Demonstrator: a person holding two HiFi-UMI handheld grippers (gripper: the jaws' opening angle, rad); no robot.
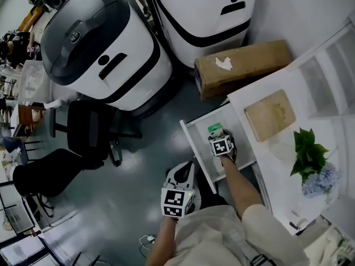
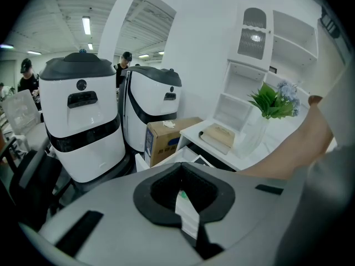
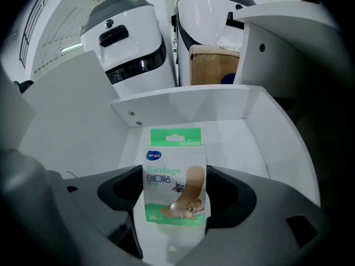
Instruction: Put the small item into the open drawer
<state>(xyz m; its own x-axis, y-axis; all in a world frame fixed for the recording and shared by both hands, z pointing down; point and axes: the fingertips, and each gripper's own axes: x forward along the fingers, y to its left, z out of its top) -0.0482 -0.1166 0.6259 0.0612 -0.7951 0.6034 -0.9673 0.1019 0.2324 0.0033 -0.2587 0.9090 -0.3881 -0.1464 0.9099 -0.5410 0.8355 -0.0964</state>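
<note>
A green and white bandage box (image 3: 175, 182) stands upright between my right gripper's (image 3: 175, 206) jaws, which are shut on it. The box hangs just above the white floor of the open drawer (image 3: 236, 140). From the head view, the right gripper (image 1: 219, 138) is over the pulled-out drawer (image 1: 195, 139), with the green top of the bandage box (image 1: 215, 129) showing ahead of it. My left gripper (image 1: 181, 183) is held low, in front of the drawer's front panel. Its jaws are shut with nothing in them (image 2: 186, 204).
Two large white and grey machines (image 1: 105, 49) (image 1: 205, 10) stand on the floor beyond the drawer, with a cardboard box (image 1: 244, 65) beside them. The white desk (image 1: 260, 90) carries a tan book (image 1: 270, 114) and a potted plant (image 1: 307, 151). A black chair (image 1: 83, 132) is at left.
</note>
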